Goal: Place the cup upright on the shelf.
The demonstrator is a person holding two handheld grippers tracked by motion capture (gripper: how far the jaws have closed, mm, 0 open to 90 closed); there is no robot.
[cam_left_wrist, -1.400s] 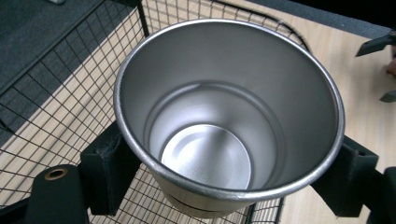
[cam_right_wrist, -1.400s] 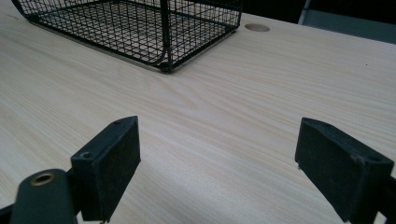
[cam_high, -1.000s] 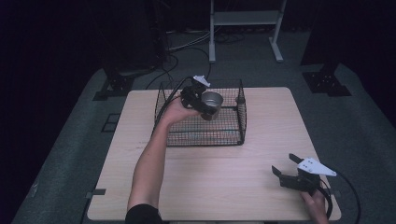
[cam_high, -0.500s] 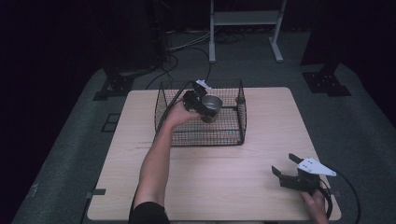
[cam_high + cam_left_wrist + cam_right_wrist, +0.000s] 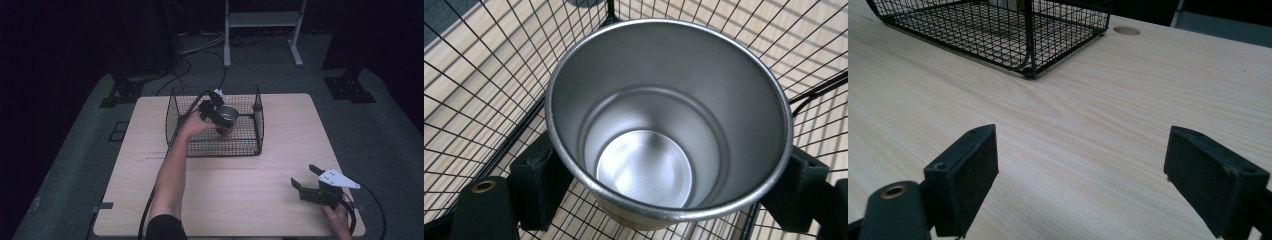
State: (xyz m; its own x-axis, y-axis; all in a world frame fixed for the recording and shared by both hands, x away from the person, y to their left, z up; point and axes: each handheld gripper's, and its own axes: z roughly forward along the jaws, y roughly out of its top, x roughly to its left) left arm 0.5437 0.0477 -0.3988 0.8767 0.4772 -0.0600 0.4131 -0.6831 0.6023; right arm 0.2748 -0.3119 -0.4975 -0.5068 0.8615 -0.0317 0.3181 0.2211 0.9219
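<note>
Two grippers, two jobs — the left gripper (image 5: pixel 218 116) clamps the round steel cup (image 5: pixel 668 120) upright inside the black wire basket (image 5: pixel 172 112), likely for setting down, while the right gripper (image 5: pixel 312 181) waits open-jawed near the pale wooden table's (image 5: pixel 250 200) front right corner.

The high view looks forward and down from above the person's side, taking in the whole wooden table (image 5: pixel 235 200) with the wire basket (image 5: pixel 215 145) toward 12 o'clock. The left gripper view sits very close, looking steeply down into the steel cup (image 5: pixel 669 120) with basket mesh (image 5: pixel 484 75) all around. The right gripper view lies low over the tabletop (image 5: pixel 1088 130), facing the same basket (image 5: pixel 1013 30) at about 11 o'clock; all three views share basket and tabletop.
</note>
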